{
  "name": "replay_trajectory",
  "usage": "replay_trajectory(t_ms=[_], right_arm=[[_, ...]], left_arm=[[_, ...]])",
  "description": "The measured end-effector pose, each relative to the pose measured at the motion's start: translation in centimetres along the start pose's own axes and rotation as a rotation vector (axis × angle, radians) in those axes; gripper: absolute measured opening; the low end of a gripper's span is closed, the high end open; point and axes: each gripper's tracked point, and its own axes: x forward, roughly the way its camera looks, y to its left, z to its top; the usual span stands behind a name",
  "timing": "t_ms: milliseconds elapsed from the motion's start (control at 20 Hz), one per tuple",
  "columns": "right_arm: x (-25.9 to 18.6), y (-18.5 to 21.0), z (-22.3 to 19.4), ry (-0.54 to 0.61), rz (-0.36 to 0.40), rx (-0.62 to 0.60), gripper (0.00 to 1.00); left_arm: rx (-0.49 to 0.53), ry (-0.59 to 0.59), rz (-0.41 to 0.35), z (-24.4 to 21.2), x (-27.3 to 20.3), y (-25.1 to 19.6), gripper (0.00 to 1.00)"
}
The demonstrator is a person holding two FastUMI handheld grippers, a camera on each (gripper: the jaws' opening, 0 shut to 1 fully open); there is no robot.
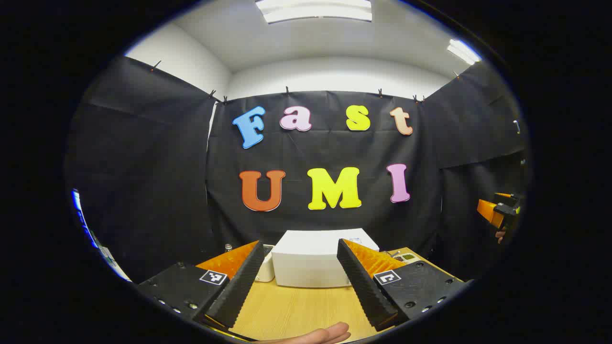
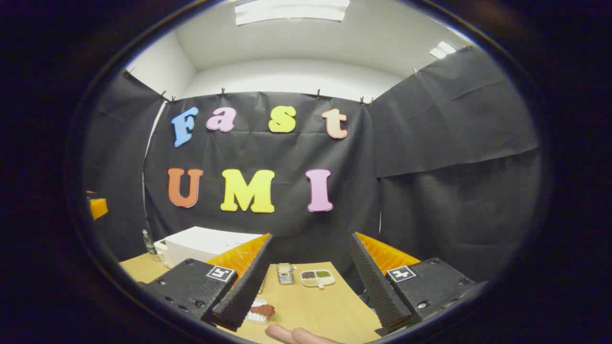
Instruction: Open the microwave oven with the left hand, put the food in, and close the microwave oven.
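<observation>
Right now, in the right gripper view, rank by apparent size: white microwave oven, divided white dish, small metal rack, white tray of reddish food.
1. White microwave oven.
2. Divided white dish and white tray of reddish food: alike; tray is nearer, partly hidden.
3. Small metal rack.

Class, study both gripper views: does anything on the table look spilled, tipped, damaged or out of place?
Nothing stands out. The white microwave oven sits square on the wooden table, and the food tray, the divided dish and a small container lie flat, apart, with no spill.
</observation>
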Motion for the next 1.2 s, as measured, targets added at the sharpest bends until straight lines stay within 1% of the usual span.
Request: replay_trajectory(t_ms=[50,100,200,250,300,400,450,500,650,800,900,950,1000,1050,1100,1150,1200], right_arm=[[0.1,-0.3,-0.2,0.007,-0.001,-0.001,1.0],[0.1,-0.4,-0.3,0.008,0.001,-0.001,0.94],[0.4,-0.8,-0.3,0.007,-0.004,-0.001,0.94],[0.5,-1.1,-0.4,0.007,-0.009,-0.002,0.94],[0.4,-1.1,-0.4,0.006,-0.008,-0.003,1.0],[0.3,-1.1,-0.6,0.009,-0.004,-0.004,1.0],[0.3,-1.1,-0.8,0.014,-0.005,-0.002,0.94],[0.2,-1.1,-0.8,0.019,-0.003,0.001,1.0],[-0.1,-1.0,-1.0,0.02,0.0,0.0,1.0],[-0.6,-0.8,-1.0,0.011,0.006,-0.013,1.0],[-0.7,-0.6,-1.1,0.011,0.012,-0.021,1.0],[-0.8,-0.4,-1.4,0.013,0.016,-0.024,1.0],[-1.0,-0.4,-1.7,0.023,0.018,-0.022,1.0],[-1.2,-0.4,-2.0,0.032,0.021,-0.014,1.0],[-1.5,-0.1,-2.3,0.042,0.034,-0.008,0.94],[-1.8,0.2,-2.5,0.046,0.047,-0.006,0.94],[-2.0,0.2,-2.5,0.043,0.05,-0.005,1.0]], left_arm=[[0.002,0.003,-0.005,-0.1,0.0,-0.1,0.95],[0.003,0.002,-0.002,-0.2,-0.1,-0.1,0.95],[0.002,0.003,-0.01,-0.1,-0.1,-0.3,0.95],[-0.002,0.006,-0.017,-0.4,-0.1,-0.5,0.95],[-0.007,0.009,-0.019,-0.5,-0.1,-0.6,0.95],[-0.011,0.015,-0.014,-0.6,-0.1,-0.3,0.95],[-0.02,0.013,0.003,-0.6,-0.1,0.2,0.95],[-0.038,0.014,0.017,-0.6,0.0,0.6,0.96],[-0.085,0.014,-0.001,-0.7,0.2,0.3,0.95],[-0.078,0.036,-0.013,-1.6,1.1,0.2,0.93],[-0.07,0.055,-0.016,-2.6,2.1,-0.2,0.93],[-0.072,0.061,-0.023,-3.1,2.8,-0.7,0.81],[-0.079,0.077,-0.037,-3.7,3.3,-1.4,0.93],[-0.075,0.077,-0.051,-4.3,3.8,-2.1,0.93],[-0.068,0.079,-0.065,-4.7,4.5,-2.8,0.93],[-0.07,0.078,-0.083,-5.2,5.1,-3.7,0.93],[-0.074,0.082,-0.102,-5.9,5.9,-4.7,0.93]])
